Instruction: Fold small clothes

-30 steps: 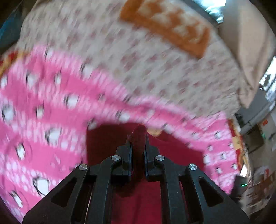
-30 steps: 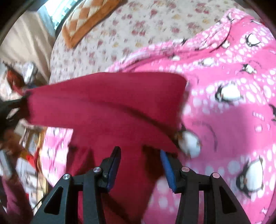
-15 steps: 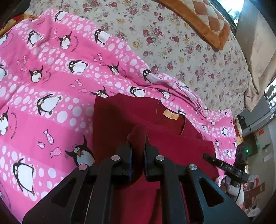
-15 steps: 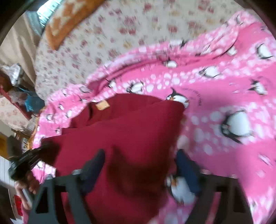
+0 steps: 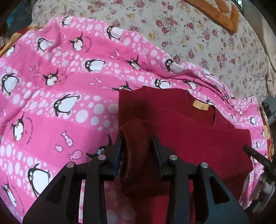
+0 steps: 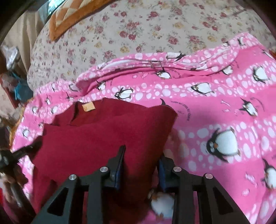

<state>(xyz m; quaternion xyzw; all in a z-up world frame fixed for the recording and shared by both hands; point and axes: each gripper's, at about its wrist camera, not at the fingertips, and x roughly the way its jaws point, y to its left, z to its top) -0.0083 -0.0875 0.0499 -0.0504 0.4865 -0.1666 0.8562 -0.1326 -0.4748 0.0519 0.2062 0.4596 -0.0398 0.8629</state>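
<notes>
One red shirt [image 5: 181, 131] lies on the pink penguin blanket [image 5: 51, 103], filling the lower centre and right of your left view and the lower left of your right view [image 6: 103, 137]. Its top layer is doubled up toward the collar, where a tan label [image 5: 201, 105] shows. Your left claw [image 5: 137, 151] stands partly apart, with a raised fold of the shirt between its fingers; the cloth fills the gap, but you cannot tell whether the pads press it. Your right claw [image 6: 141, 165] is wide, its fingers either side of the shirt's near right corner, not pinching. Beyond the blanket, in the upper part of both frames, you see the floral bedsheet [image 6: 146, 25] and an orange cushion [image 6: 69, 15].
</notes>
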